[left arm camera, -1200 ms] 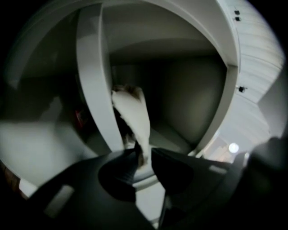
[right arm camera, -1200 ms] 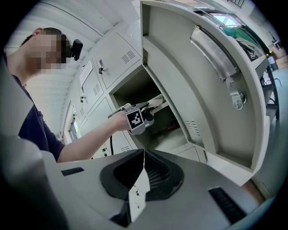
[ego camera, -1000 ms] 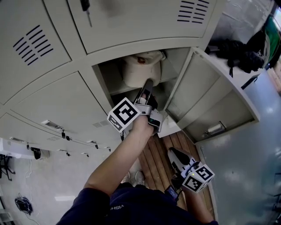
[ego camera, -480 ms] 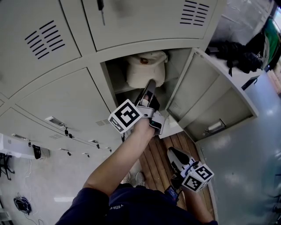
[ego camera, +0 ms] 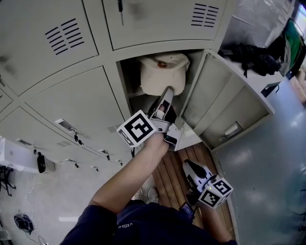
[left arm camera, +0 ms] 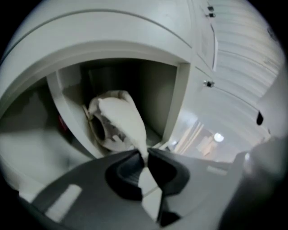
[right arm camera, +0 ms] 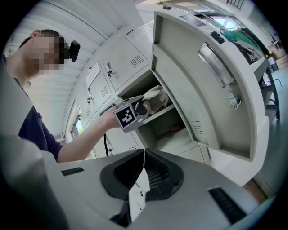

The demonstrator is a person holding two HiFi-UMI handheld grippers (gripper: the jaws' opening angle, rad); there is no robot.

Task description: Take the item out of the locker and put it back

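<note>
A cream cap (ego camera: 162, 72) with an orange badge sits on the upper shelf of the open locker (ego camera: 193, 72). My left gripper (ego camera: 168, 91) reaches up into the opening and is shut on the cap's brim. Its jaws have just been closing, with the brim pinched between them. In the left gripper view the cap (left arm camera: 118, 120) hangs from the left gripper (left arm camera: 146, 155) in front of the dark compartment. My right gripper (ego camera: 189, 167) hangs low by my hip, shut and holding nothing. The right gripper view shows the cap (right arm camera: 155, 96), the left gripper (right arm camera: 140, 106) and the right gripper (right arm camera: 144, 151).
The locker door (ego camera: 229, 103) stands swung open to the right. Shut locker doors (ego camera: 71, 105) surround the opening, one with a key (ego camera: 120, 7) in it. A black bag (ego camera: 251, 57) lies on top at the right. Wooden slats (ego camera: 174, 177) cover the floor below.
My left gripper has risen a little at the locker opening, with the cap's brim in it. The right gripper has stayed low by my side.
</note>
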